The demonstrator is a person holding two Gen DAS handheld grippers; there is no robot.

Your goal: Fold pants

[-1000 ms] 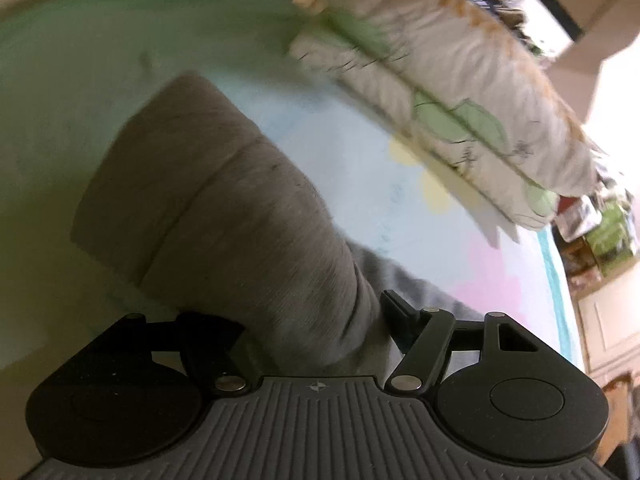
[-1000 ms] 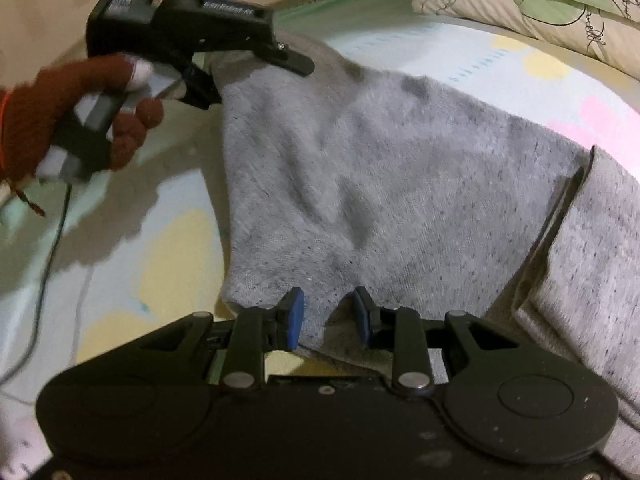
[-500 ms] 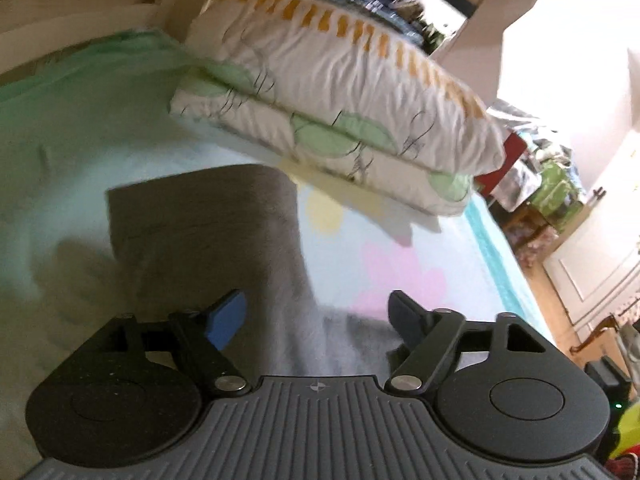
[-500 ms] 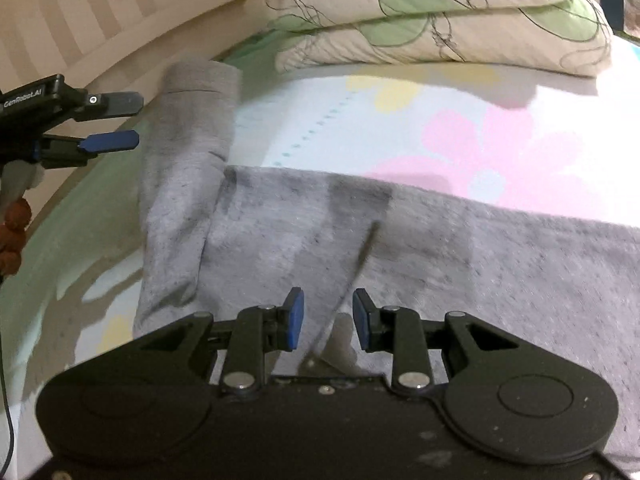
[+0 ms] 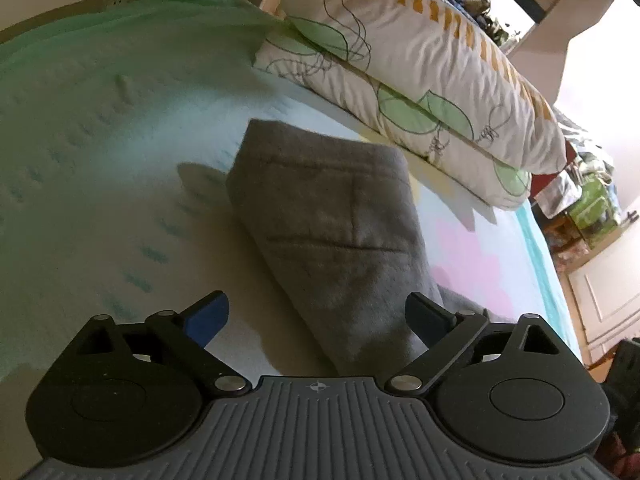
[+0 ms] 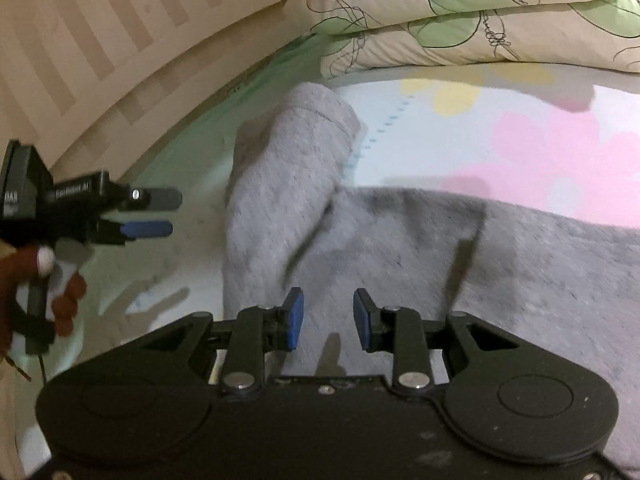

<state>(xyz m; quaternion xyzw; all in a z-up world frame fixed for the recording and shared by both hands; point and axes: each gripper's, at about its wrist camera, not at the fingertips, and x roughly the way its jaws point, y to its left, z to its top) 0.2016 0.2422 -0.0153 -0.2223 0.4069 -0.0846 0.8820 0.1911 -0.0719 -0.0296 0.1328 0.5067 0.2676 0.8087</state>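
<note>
The grey pants (image 5: 336,220) are lying on the bed (image 5: 100,140), ahead of both jaws. The left gripper (image 5: 316,316) is being held wide open and empty, the right gripper (image 6: 326,318) partly open and empty. The folded leg should be gripped at its edge, probably.

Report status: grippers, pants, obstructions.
Left gripper open, empty, over the pant leg. Right gripper open, empty, above the fabric. Grey pants flat on the bedsheet, one leg folded across. Pillows beyond, clear of the work.
</note>
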